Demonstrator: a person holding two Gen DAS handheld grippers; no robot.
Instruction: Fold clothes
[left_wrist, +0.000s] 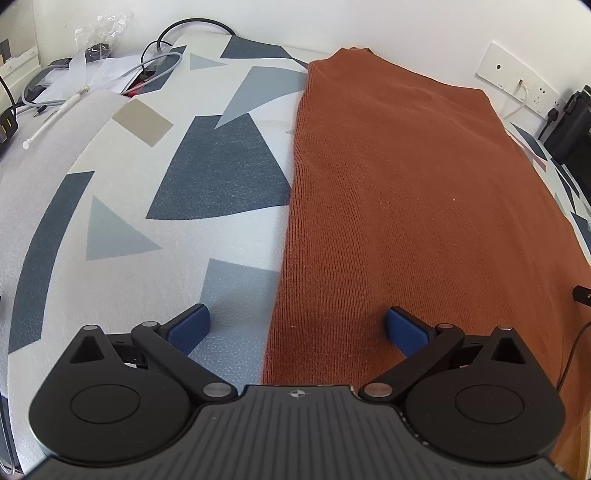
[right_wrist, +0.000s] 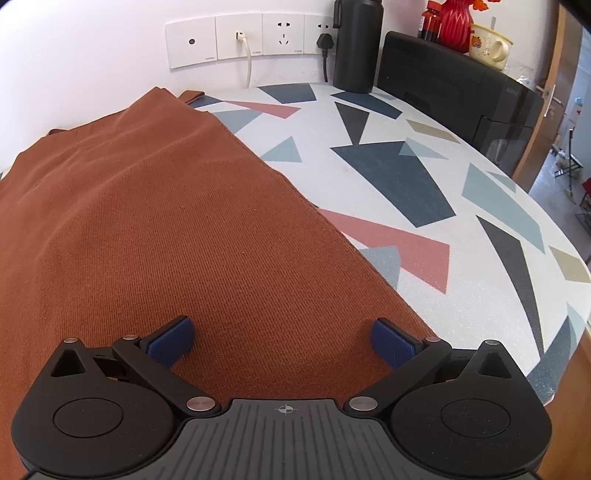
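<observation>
A rust-brown knit garment (left_wrist: 406, 192) lies flat along the patterned table, stretching from the near edge to the wall. My left gripper (left_wrist: 298, 330) is open, straddling the garment's left edge near its close end: one blue pad (left_wrist: 188, 328) over the table, the other over the cloth. In the right wrist view the same garment (right_wrist: 155, 221) fills the left half. My right gripper (right_wrist: 282, 341) is open just above the cloth by its right edge, with nothing between the blue pads (right_wrist: 171, 343).
The table (right_wrist: 424, 192) has a geometric-print cover. Cables, a plastic bag and a white pen (left_wrist: 55, 116) clutter the far left. A black bottle (right_wrist: 356, 44), a black case (right_wrist: 458, 88) and wall sockets (right_wrist: 255, 37) stand at the back right.
</observation>
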